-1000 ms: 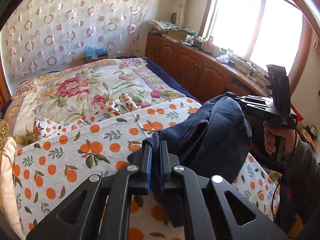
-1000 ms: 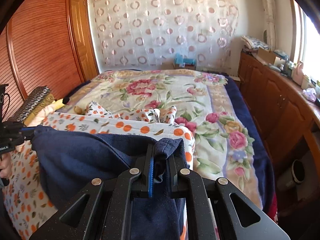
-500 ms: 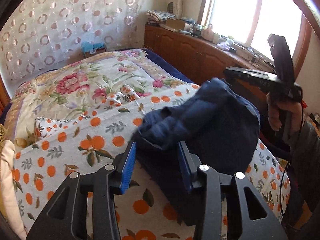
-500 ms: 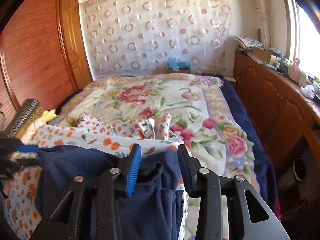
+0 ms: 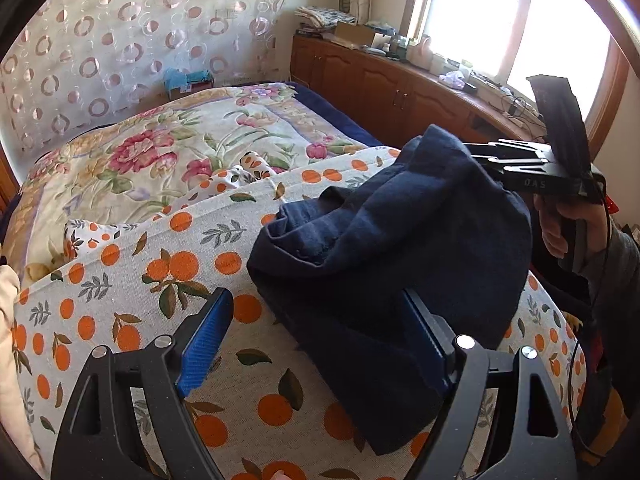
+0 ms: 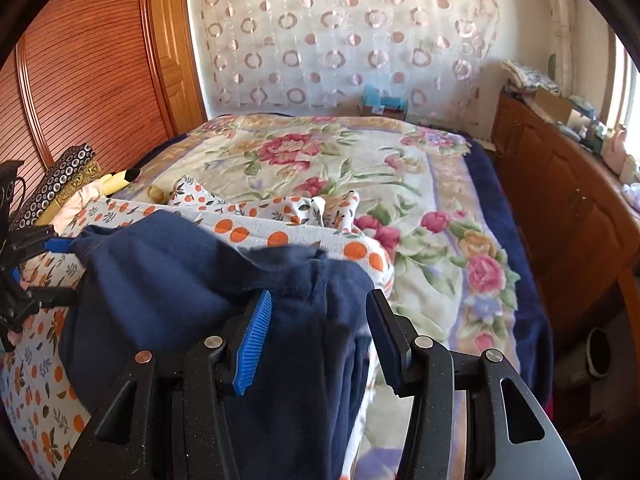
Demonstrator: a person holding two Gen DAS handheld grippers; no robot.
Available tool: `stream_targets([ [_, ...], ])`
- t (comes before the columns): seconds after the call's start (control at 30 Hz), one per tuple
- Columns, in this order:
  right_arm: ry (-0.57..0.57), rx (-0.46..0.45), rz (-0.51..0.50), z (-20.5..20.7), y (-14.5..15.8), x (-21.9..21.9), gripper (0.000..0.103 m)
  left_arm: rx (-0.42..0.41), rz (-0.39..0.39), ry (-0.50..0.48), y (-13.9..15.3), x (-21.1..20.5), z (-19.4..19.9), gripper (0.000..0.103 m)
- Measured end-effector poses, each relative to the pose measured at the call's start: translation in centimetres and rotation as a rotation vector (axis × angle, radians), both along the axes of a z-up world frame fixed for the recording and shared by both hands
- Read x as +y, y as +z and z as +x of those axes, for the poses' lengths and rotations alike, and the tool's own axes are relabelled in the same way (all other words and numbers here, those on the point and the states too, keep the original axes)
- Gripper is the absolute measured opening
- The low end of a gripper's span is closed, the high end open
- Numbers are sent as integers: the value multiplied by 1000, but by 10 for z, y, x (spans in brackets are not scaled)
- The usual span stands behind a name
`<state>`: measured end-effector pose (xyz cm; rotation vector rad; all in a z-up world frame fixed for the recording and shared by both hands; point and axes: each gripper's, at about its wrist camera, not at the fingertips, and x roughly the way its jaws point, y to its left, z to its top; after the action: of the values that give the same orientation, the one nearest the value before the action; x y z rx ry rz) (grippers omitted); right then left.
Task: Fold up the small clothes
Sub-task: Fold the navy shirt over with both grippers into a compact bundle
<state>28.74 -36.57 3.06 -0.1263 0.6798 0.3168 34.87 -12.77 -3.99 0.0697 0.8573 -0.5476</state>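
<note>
Between the blue pads of the left gripper [image 5: 316, 340] lay a wide gap; its jaws had just been opening, and they clamped nothing, though the right pad sat against the edge of the navy garment [image 5: 400, 248]. The right gripper [image 6: 318, 340] had also been opening: its jaws stood parted with a fold of the garment lying loosely between them, neither pad pressing on it. Both grippers had therefore let go. The garment rested in a rumpled heap on the orange-print sheet [image 5: 120, 280], near the bed's side edge, one end drooping over that edge (seen from the right wrist). Beyond lay the floral quilt [image 6: 320, 160].

The risk, as a judgement, was twofold. The hanging end could drag the bunched cloth off the bed, since nothing pinned it. And a pad could snag a loose fold on withdrawal and pull the layers askew, leaving the fold uneven and needing a redo.
</note>
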Motion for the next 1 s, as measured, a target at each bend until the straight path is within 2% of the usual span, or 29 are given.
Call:
stream_targets([
  [0.2, 76, 117, 67, 35, -3, -5, 51, 22, -5, 34, -7, 3, 14, 84],
  [0.23, 90, 132, 72, 38, -5, -5, 48, 24, -7, 39, -7, 4, 16, 84],
  [0.27, 103, 137, 74, 37, -5, -5, 34, 24, -9, 44, -7, 5, 18, 84],
  [0.33, 149, 147, 98, 35, -4, -9, 19, 17, -10, 55, -7, 7, 21, 84],
  [0.37, 157, 138, 93, 33, -3, -9, 13, 13, -11, 60, -7, 8, 21, 84],
  [0.47, 160, 93, 81, 26, 2, -16, 7, -5, -19, 95, -6, 13, 24, 84],
  [0.6, 2, -60, 107, 11, 19, -32, 5, -74, 17, 201, -3, 23, 34, 84],
  [0.67, -23, -61, 83, 9, 19, -30, 5, -69, 8, 257, -5, 32, 41, 84],
  [0.77, -48, -42, -9, 8, 11, -20, 5, -23, -43, 275, -7, 41, 45, 84],
  [0.8, -53, -34, -16, 8, 12, -20, 5, -15, -57, 266, -8, 41, 43, 84],
  [0.9, -93, -44, -9, 2, 22, -22, 21, -16, -73, 235, -6, 38, 33, 84],
  [0.93, -108, -54, 0, -2, 26, -25, 31, -15, -84, 219, -5, 36, 28, 84],
  [0.97, -118, -66, 17, -8, 30, -28, 46, -11, -92, 205, -5, 33, 25, 84],
  [1.0, -121, -74, 37, -14, 34, -24, 54, -4, -102, 187, -5, 31, 23, 84],
])
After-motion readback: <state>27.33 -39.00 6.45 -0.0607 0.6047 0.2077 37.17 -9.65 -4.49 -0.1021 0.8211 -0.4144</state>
